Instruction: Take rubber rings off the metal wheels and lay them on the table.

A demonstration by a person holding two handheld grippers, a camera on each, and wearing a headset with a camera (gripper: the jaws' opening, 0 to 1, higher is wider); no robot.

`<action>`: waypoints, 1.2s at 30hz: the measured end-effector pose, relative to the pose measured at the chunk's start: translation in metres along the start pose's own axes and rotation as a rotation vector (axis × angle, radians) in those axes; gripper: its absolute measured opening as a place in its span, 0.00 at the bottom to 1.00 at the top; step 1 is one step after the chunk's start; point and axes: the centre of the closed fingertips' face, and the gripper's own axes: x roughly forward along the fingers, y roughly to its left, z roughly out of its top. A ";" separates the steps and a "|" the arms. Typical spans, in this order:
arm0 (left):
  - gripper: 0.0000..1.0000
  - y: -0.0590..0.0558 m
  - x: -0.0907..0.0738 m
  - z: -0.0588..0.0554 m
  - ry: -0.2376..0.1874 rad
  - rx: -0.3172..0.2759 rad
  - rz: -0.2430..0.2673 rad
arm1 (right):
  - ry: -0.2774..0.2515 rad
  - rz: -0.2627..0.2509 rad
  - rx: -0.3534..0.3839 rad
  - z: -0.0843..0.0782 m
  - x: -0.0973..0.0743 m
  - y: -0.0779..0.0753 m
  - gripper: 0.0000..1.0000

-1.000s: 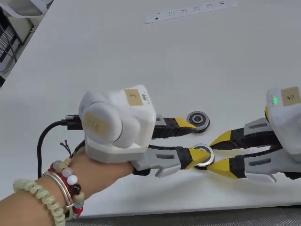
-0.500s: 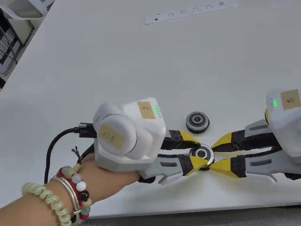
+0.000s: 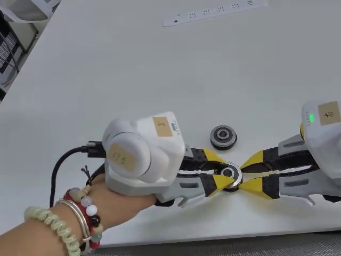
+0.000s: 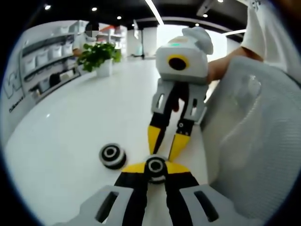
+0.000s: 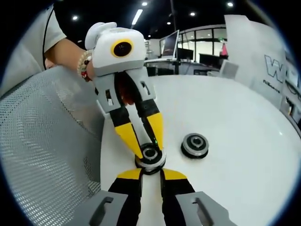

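Hold wheel (image 3: 229, 173) steady near front edge of table (image 3: 160, 69) with left gripper (image 3: 220, 170) clenched on it, roll ring (image 5: 159, 163) off evenly with right gripper (image 3: 249, 169), likewise pinched onto that wheel, without letting metal slip, then lay it beside second wheel (image 3: 223, 136)

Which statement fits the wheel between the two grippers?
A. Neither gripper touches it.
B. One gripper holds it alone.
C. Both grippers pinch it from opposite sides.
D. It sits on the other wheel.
C: the left gripper and right gripper close on the wheel from opposite sides; the other wheel lies apart.
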 end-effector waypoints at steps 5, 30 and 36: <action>0.14 0.000 -0.001 0.001 -0.004 0.003 -0.001 | 0.007 -0.005 0.007 -0.001 -0.001 0.000 0.08; 0.14 -0.001 -0.003 0.003 -0.013 0.005 0.007 | 0.073 -0.110 -0.101 -0.002 -0.001 -0.008 0.00; 0.14 0.000 -0.003 0.003 -0.015 0.013 0.012 | 0.070 -0.145 -0.071 -0.003 -0.002 -0.016 0.00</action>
